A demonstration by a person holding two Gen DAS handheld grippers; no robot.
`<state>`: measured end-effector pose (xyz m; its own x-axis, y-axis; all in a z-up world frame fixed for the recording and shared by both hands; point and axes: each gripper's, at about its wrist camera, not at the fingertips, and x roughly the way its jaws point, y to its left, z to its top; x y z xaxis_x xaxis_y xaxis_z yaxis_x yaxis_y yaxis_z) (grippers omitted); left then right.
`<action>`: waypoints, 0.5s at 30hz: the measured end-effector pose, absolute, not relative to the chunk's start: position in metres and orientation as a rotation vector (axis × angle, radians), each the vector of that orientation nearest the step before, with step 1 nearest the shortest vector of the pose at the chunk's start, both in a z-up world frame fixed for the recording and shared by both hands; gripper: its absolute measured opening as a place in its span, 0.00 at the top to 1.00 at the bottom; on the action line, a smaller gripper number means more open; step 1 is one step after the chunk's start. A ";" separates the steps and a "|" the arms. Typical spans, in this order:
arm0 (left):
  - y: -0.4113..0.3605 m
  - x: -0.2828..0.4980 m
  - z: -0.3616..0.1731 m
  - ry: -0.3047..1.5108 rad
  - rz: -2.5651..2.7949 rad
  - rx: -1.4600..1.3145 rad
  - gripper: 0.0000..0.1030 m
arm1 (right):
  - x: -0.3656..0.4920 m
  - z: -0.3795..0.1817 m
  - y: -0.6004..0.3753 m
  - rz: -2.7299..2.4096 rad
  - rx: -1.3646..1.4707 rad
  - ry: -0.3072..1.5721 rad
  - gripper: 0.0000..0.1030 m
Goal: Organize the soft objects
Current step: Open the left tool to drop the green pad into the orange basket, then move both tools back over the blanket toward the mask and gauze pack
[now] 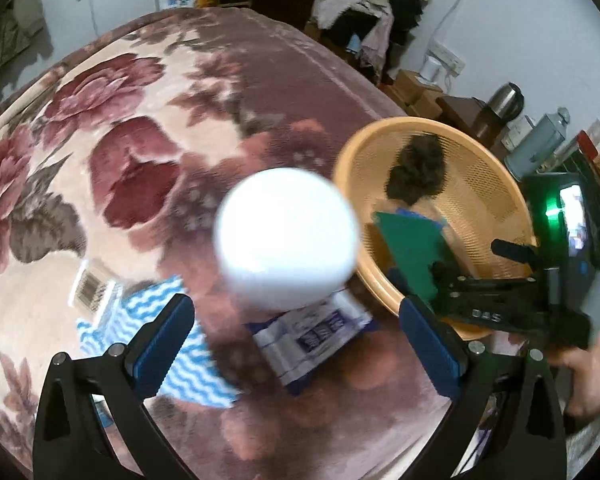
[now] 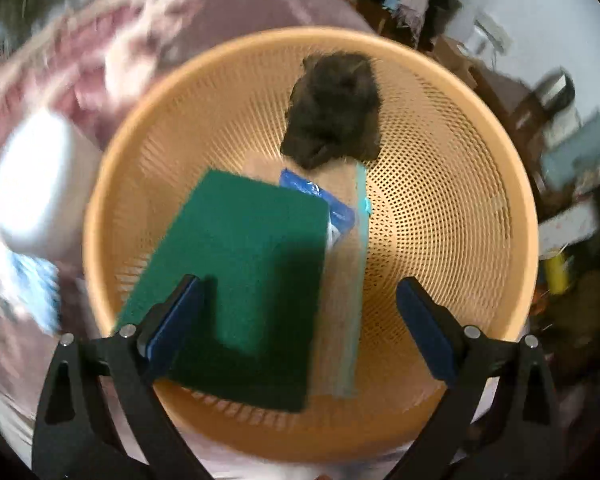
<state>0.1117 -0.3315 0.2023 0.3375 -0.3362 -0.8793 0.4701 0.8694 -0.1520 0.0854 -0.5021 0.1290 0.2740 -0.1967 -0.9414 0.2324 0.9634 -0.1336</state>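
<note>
A white foam ball (image 1: pixel 287 237) shows blurred ahead of my open left gripper (image 1: pixel 298 338), apart from both fingers; I cannot tell whether it rests on the bed or is in the air. It also shows in the right wrist view (image 2: pixel 36 184). An orange mesh basket (image 2: pixel 516 184) holds a dark fuzzy ball (image 2: pixel 334 108), a green scouring pad (image 2: pixel 244 280) and a tan cloth strip (image 2: pixel 346 304). My right gripper (image 2: pixel 300 326) is open over the basket, its left finger touching the green pad. In the left wrist view the basket (image 1: pixel 476 152) and right gripper (image 1: pixel 500 292) are at the right.
A floral blanket (image 1: pixel 140 140) covers the bed. A blue-and-white wavy cloth (image 1: pixel 184 364) and a packet of tissues (image 1: pixel 316 336) lie near my left gripper. Clothes pile (image 1: pixel 376 8), boxes and a kettle (image 1: pixel 506 100) stand beyond the bed at the right.
</note>
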 end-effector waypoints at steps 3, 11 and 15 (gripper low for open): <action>-0.310 0.116 0.198 1.114 -0.495 0.119 0.00 | 0.096 0.108 -0.503 -0.390 -0.096 1.323 0.05; -0.286 0.122 0.181 1.139 -0.462 0.063 0.00 | 0.064 0.146 -0.510 -0.342 0.100 1.184 0.05; -0.282 0.117 0.176 1.141 -0.466 0.043 0.00 | 0.044 0.161 -0.501 -0.318 0.169 1.121 0.05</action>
<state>0.1174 -0.2825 0.1761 0.3324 -0.3345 -0.8818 0.3780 0.9039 -0.2004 0.0439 -0.5013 0.1608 0.3957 -0.1649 -0.9035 0.3333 0.9425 -0.0260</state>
